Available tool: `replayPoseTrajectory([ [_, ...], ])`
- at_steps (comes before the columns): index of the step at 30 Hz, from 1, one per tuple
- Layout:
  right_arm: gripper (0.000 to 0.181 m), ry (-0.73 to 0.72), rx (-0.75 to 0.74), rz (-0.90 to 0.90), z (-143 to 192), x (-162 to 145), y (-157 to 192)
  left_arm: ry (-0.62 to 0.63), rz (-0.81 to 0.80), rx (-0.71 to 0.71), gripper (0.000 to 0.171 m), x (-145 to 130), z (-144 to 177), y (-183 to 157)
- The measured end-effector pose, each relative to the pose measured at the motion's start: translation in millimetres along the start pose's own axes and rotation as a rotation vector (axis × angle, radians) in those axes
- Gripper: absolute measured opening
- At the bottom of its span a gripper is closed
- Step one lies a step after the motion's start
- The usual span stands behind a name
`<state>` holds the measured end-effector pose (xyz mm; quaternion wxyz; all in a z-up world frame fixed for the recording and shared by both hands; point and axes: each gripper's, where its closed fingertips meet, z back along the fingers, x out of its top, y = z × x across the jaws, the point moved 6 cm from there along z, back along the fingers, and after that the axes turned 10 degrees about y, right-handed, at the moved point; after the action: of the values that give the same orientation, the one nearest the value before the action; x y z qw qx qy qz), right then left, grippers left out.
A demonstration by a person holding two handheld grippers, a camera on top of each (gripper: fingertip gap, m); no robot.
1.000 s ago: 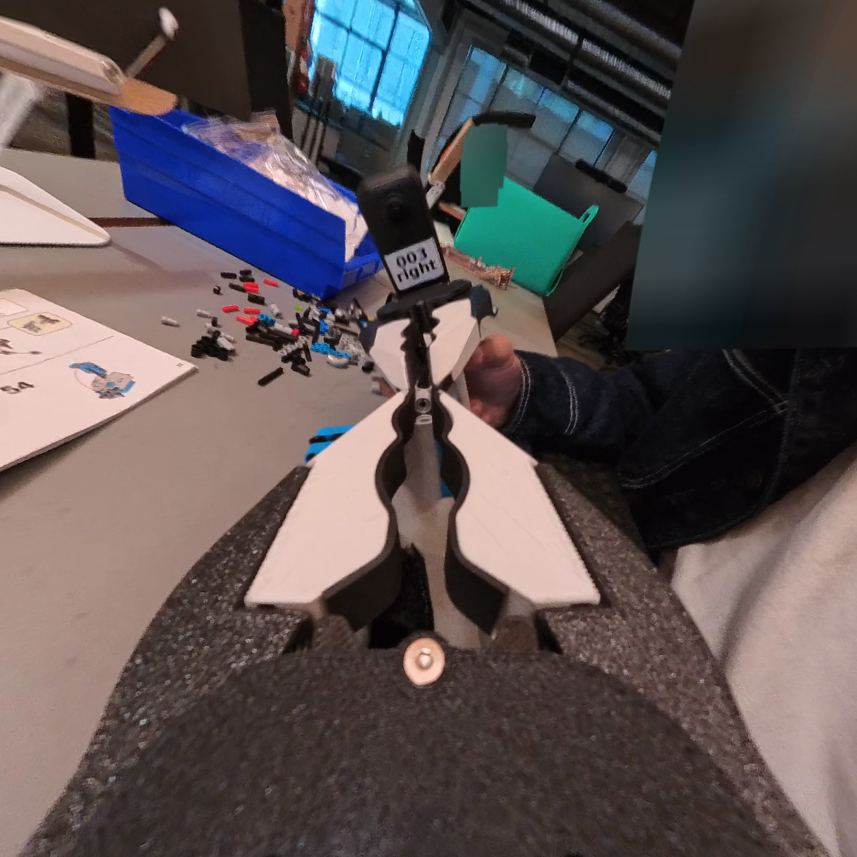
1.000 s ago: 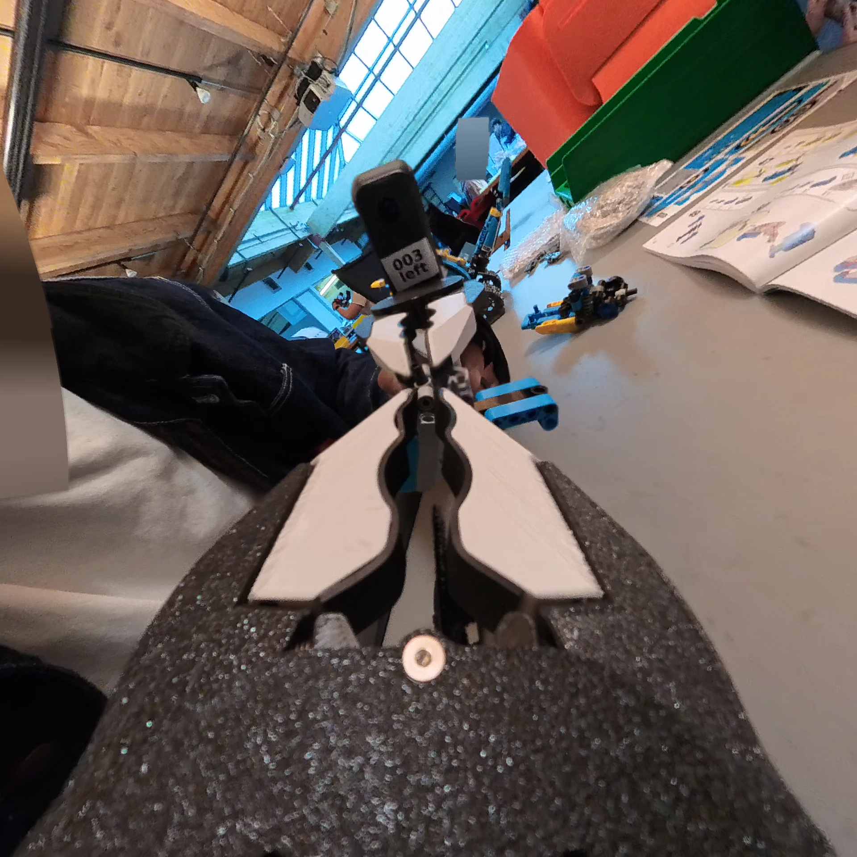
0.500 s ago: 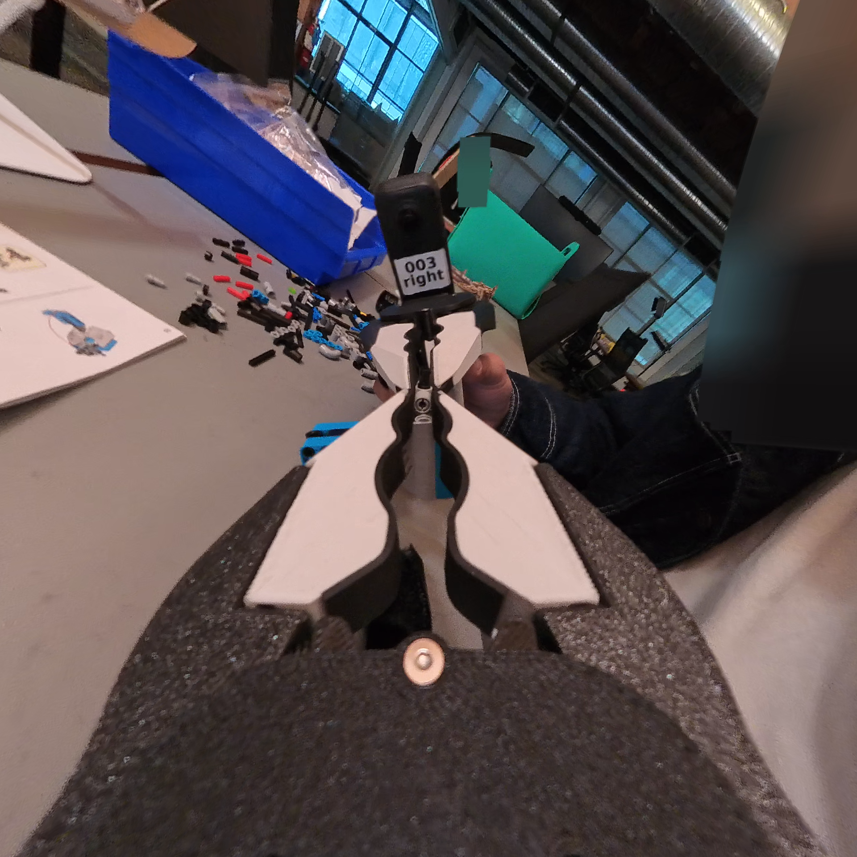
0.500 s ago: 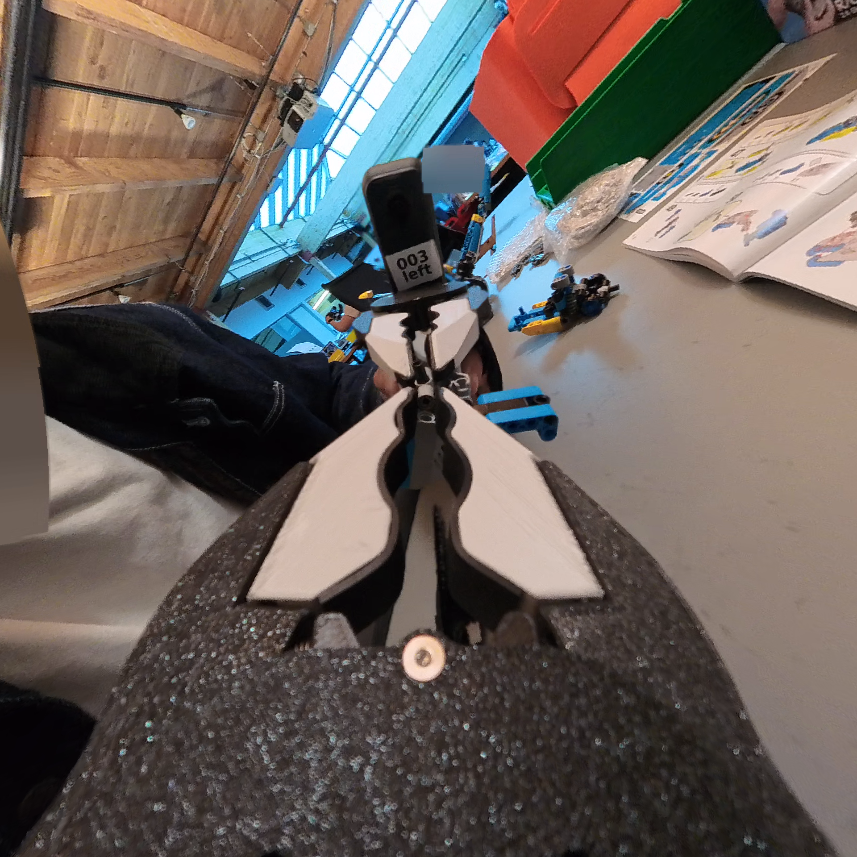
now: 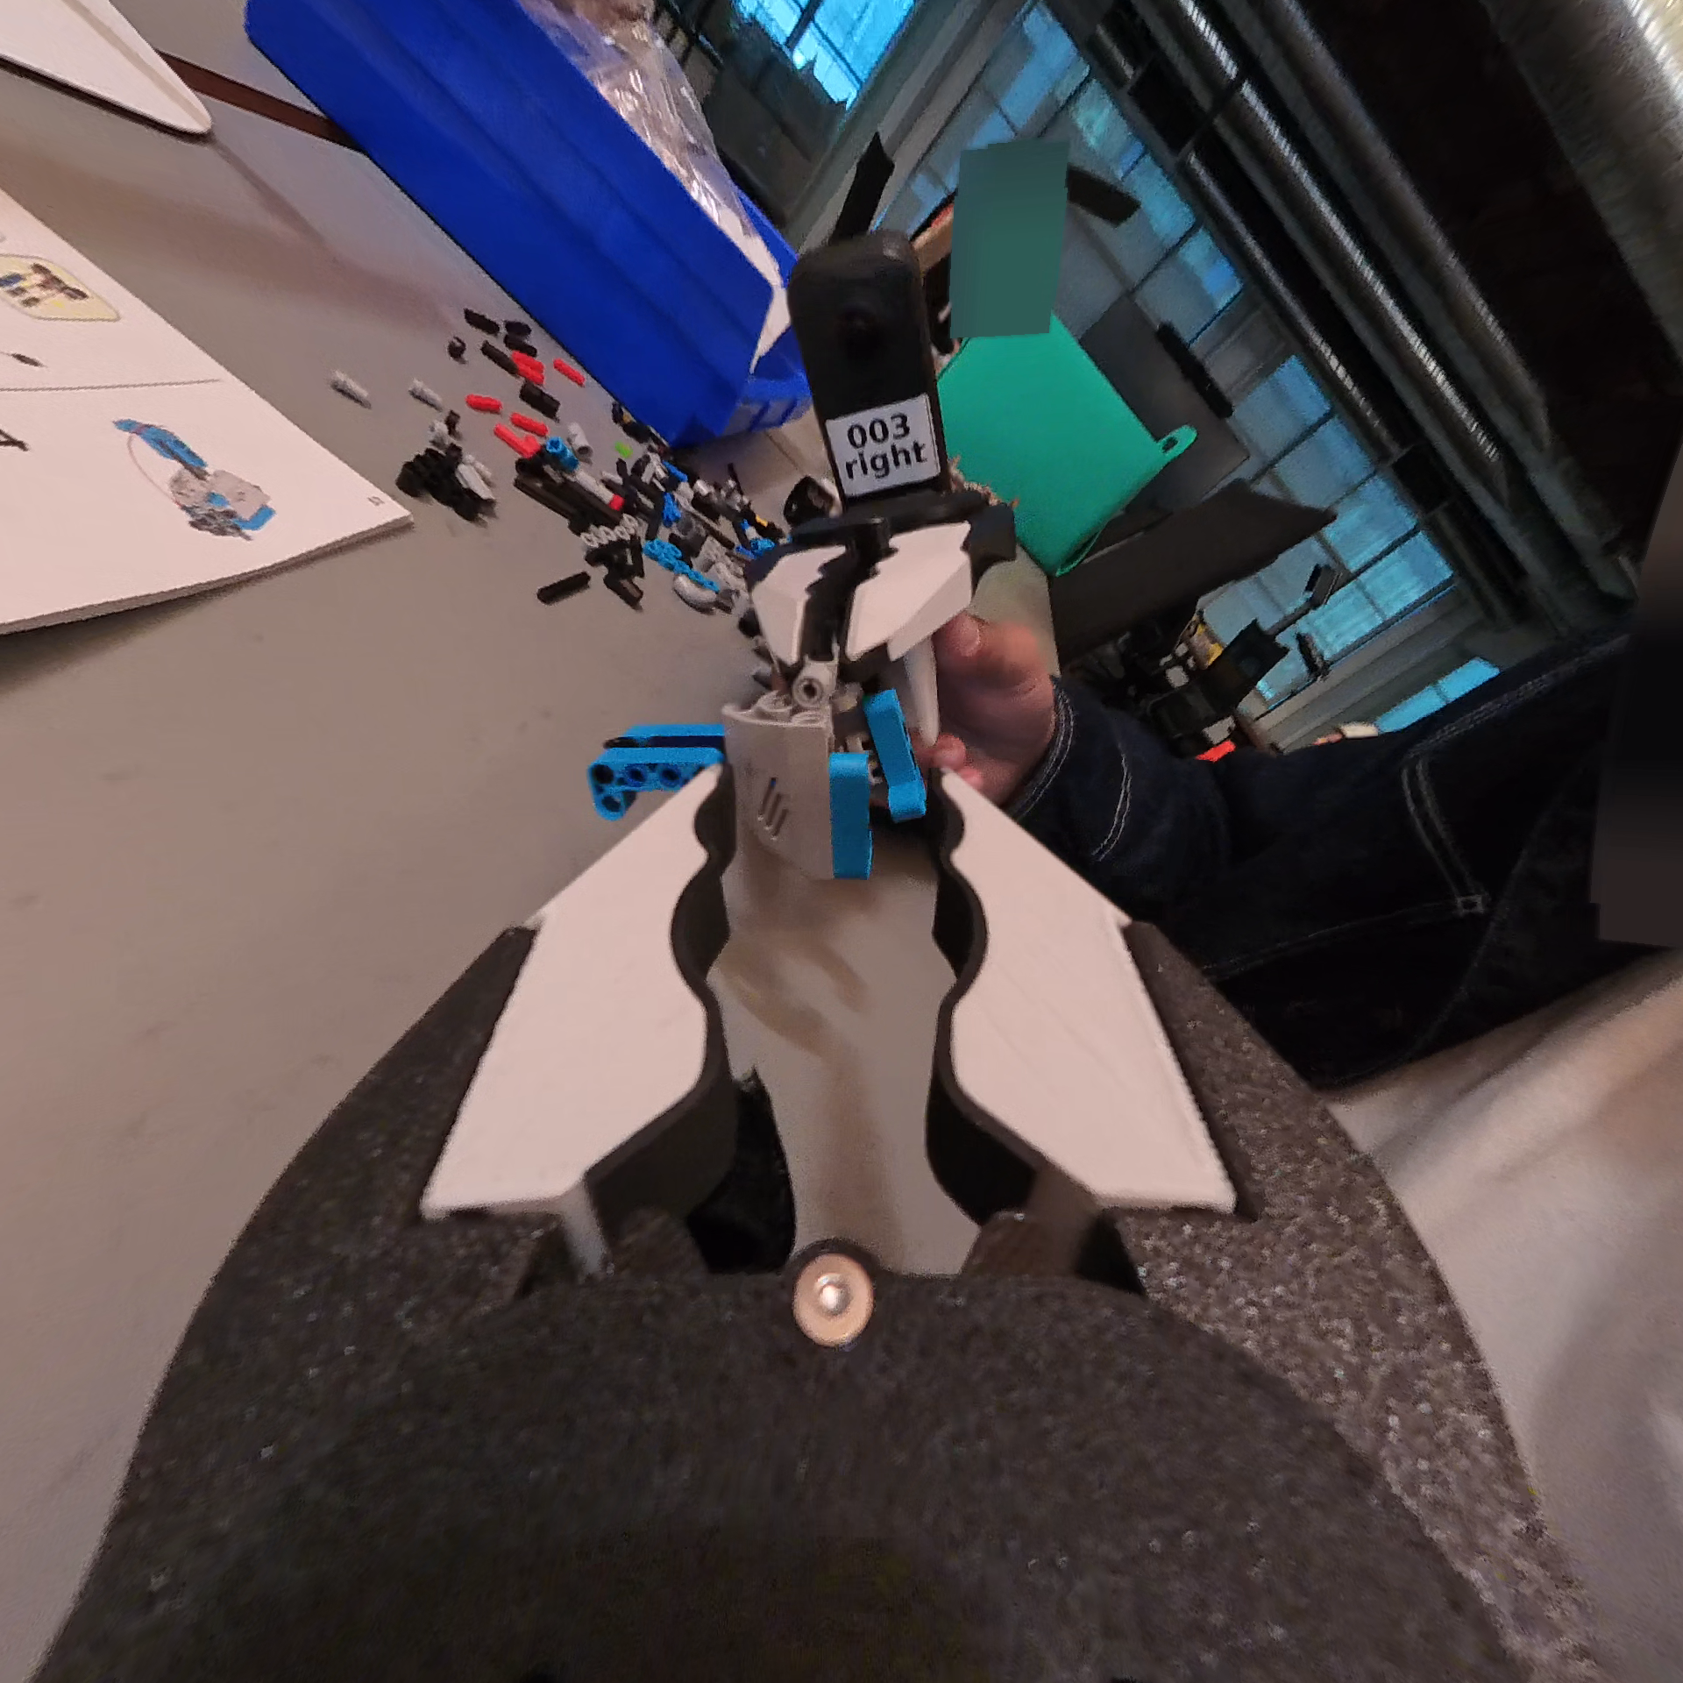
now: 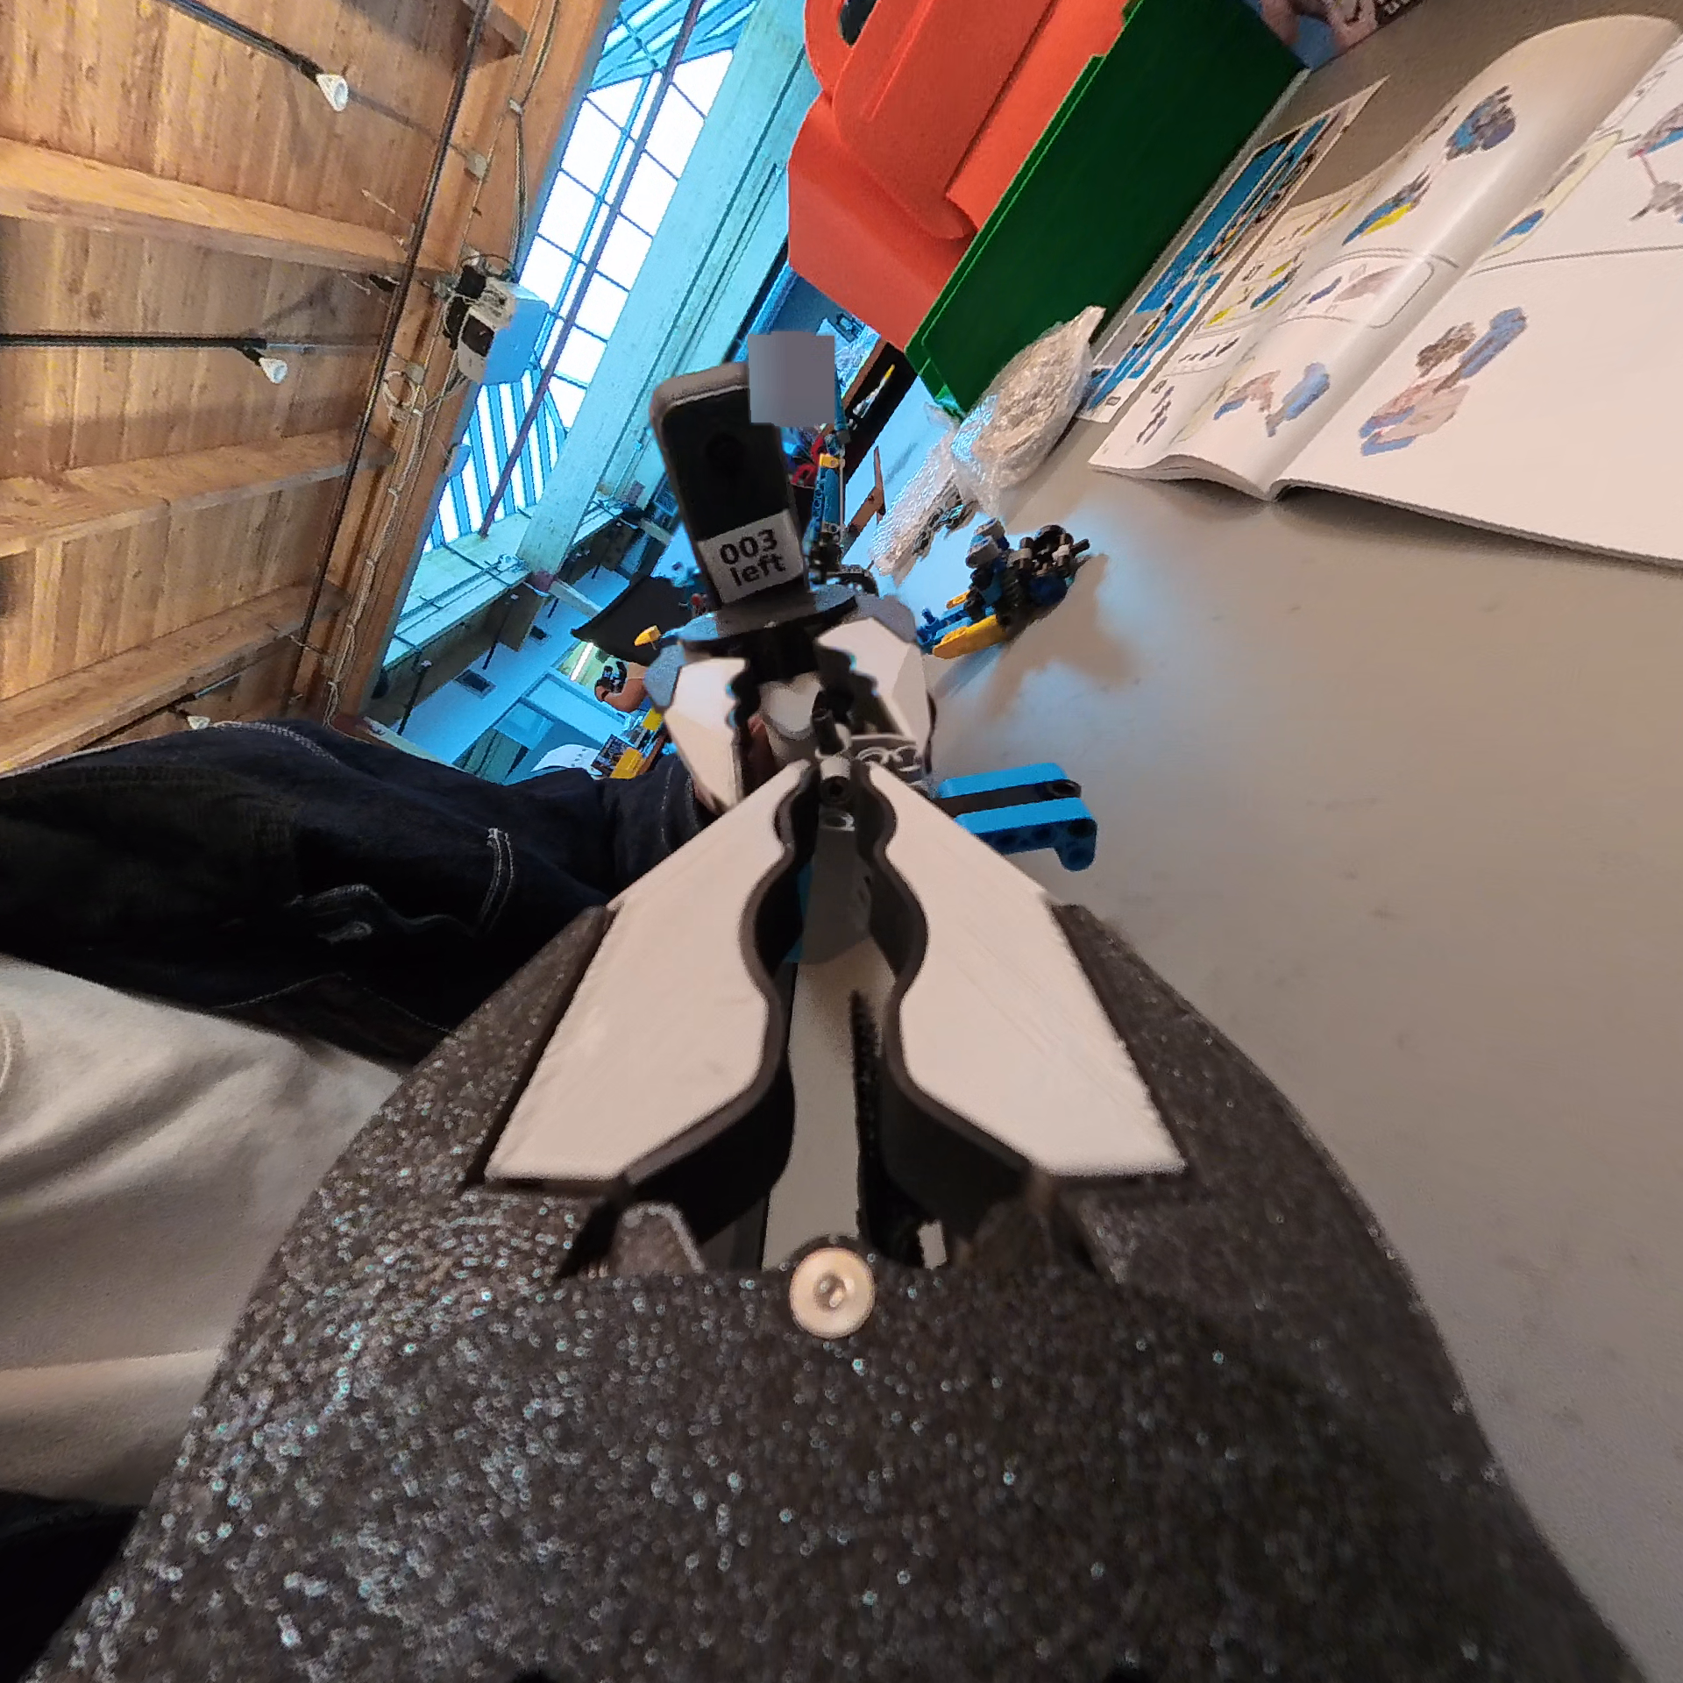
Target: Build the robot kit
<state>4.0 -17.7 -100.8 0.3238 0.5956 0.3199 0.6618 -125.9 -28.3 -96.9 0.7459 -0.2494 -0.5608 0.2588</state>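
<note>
The left claw (image 5: 824,801) stands apart, its fingers either side of a grey-and-blue brick assembly (image 5: 801,788) without clamping it. The right claw (image 6: 833,792) is clamped on the far end of the same assembly (image 6: 833,874), holding it just above the grey worktop (image 5: 273,820). The assembly has a curved grey panel, blue side blocks and a blue perforated beam (image 5: 647,774) projecting left. Loose small parts (image 5: 583,492) lie farther off, near a blue bin (image 5: 546,200).
</note>
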Motion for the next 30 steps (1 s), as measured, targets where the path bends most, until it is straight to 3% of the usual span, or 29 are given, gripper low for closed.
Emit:
replayPoseTrajectory([
  [5, 0.006, -0.006, 0.015, -0.010, 0.8, 0.5, 0.4, 0.055, 0.011, 0.009, 0.031, -4.1, -8.2, 2.3],
  [14, 0.008, -0.002, -0.044, 0.061, 0.8, 1.2, 0.6, 0.031, 0.160, -0.097, 0.029, -2.5, -2.1, 7.8],
  [18, 0.026, 0.037, -0.097, 0.127, -0.1, 0.1, 1.0, 0.006, 0.203, -0.114, 0.029, -0.8, 0.9, 11.0],
  [22, 0.030, 0.065, -0.104, 0.163, -0.1, -0.9, 4.0, 0.002, 0.188, -0.104, 0.028, -0.6, 1.3, 9.7],
  [24, 0.044, 0.080, -0.104, 0.186, -1.1, -2.2, 5.3, -0.034, 0.199, -0.084, 0.029, 2.2, 4.8, 13.2],
  [26, 0.058, 0.070, -0.176, 0.302, -0.5, -0.4, 9.8, -0.084, 0.263, -0.130, 0.028, 6.0, 10.4, 17.1],
  [30, 0.069, 0.071, -0.366, 0.544, -10.9, -3.2, 17.2, -0.121, 0.301, -0.172, 0.028, 8.1, 13.6, 18.3],
])
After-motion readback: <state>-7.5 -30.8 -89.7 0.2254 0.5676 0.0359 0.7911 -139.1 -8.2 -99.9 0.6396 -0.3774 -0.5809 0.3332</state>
